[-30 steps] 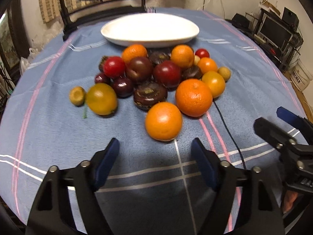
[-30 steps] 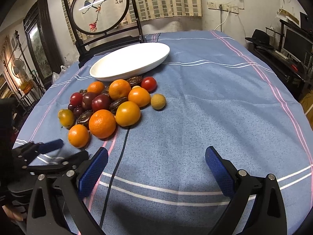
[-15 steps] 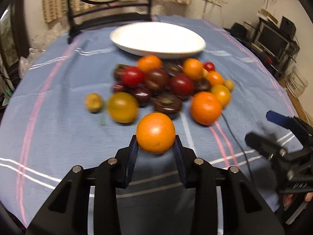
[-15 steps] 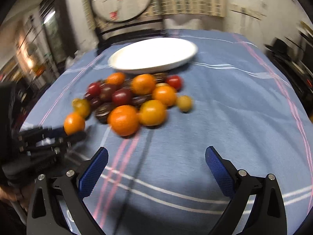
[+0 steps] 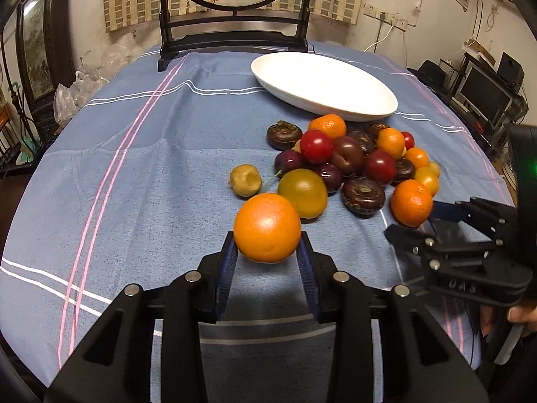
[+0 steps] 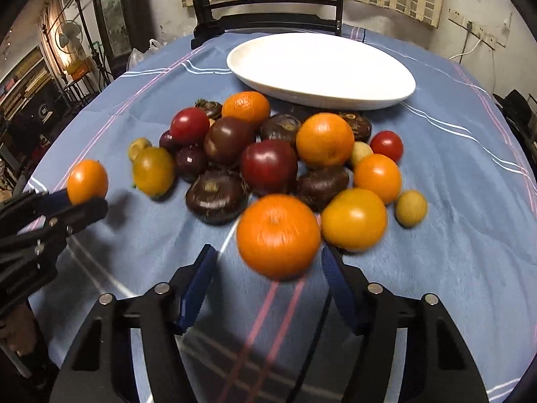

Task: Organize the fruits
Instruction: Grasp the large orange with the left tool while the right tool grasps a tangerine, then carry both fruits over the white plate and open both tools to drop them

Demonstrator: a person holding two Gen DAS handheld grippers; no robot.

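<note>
1. Step in hand, as I judge it: picking fruit off the pile for sorting. The left gripper [image 5: 267, 252] is clamped on an orange [image 5: 267, 227], its blue pads pressed to both sides, near the front of the blue tablecloth [image 5: 134, 154] and just clear of the heap.
2. The right gripper [image 6: 268, 270] is closing around a second orange [image 6: 278, 235] at the near edge of the pile; that fruit sits between the jaws, but a gap shows on the left side, so it is not yet gripped.
3. The white dish [image 6: 322, 67] lies at the far side, just beyond the pile, with nothing in it.
4. The next move probably calls for finishing the right-hand squeeze, lifting straight up so the neighbours do not roll, then carrying both fruits over the heap to the dish.
5. Count, right wrist view: five oranges or tangerines including the two at the grippers; three yellow-orange tomato-like fruits; three red round ones; about four dark flattened ones; three small tan ones; a few dark plums, partly hidden, so that number is uncertain.
</note>
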